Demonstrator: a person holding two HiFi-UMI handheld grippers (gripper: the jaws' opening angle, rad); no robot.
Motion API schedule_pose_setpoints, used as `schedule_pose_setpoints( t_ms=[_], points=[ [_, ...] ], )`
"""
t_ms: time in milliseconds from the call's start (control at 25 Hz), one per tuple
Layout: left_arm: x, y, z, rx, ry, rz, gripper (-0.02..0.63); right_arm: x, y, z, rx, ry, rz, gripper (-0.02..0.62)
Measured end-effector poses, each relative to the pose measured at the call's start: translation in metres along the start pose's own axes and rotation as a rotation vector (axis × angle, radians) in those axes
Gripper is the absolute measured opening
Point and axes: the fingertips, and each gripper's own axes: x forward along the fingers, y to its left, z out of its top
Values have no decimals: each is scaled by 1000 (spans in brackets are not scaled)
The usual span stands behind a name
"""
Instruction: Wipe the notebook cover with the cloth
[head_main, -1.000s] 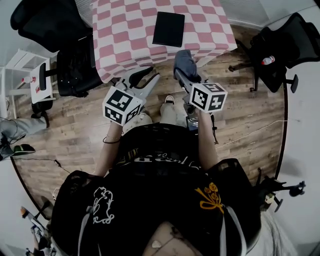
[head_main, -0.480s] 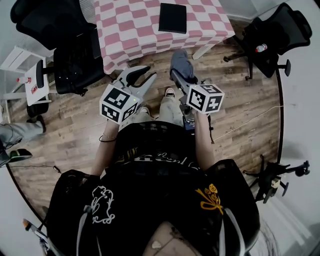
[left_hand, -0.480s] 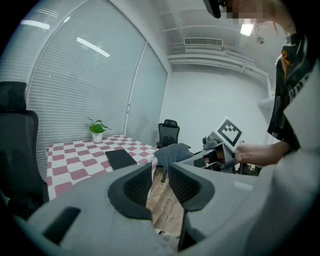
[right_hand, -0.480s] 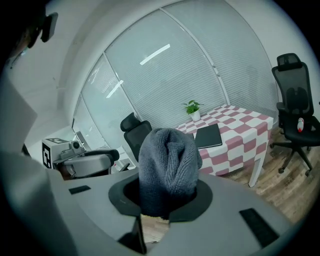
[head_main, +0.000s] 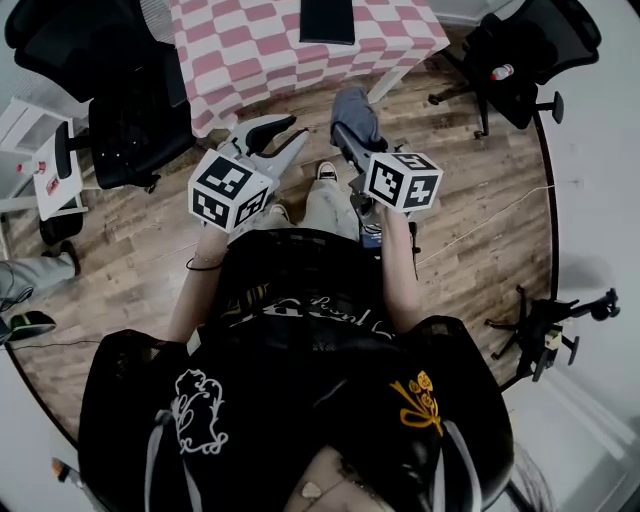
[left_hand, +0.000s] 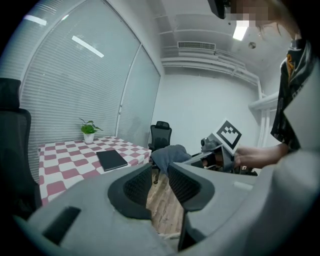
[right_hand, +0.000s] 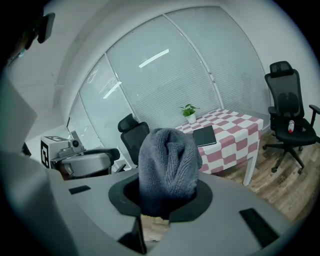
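- At about ten o'clock from the person, a black office chair (head_main: 130, 120) stands just beside the table's left edge. It looks likely to narrow the approach on that side.
- The left tool (head_main: 283, 138) is held over the wooden floor (head_main: 470, 230). Its jaws are parted with nothing between them.
- The notebook (head_main: 328, 20) lies flat at twelve o'clock on the checked table (head_main: 240, 50), well apart from both tools. A potted plant (left_hand: 88, 129) sits farther back on the table.
- The notebook looks thin, stiff and light, so I'd expect it to slide under a wipe. The free tool could press on a corner to steady it.
- The right tool (head_main: 347, 140) is clenched on the cloth (head_main: 352, 112), a soft grey knitted wad bulging above the jaws. It should fold and drag easily, and that bulge is the part to bring onto the cover.
- At two o'clock a second black chair (head_main: 520, 50), with a small bottle (head_main: 503, 72) on its seat, stands apart from the table and out of the way.
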Motion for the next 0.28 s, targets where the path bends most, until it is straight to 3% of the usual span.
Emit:
schedule_pose_setpoints(
  t_ms=[280],
  points=[
    [5, -2, 9, 27, -26, -13, 114, 2, 3, 1, -25, -2, 5, 74]
  ],
)
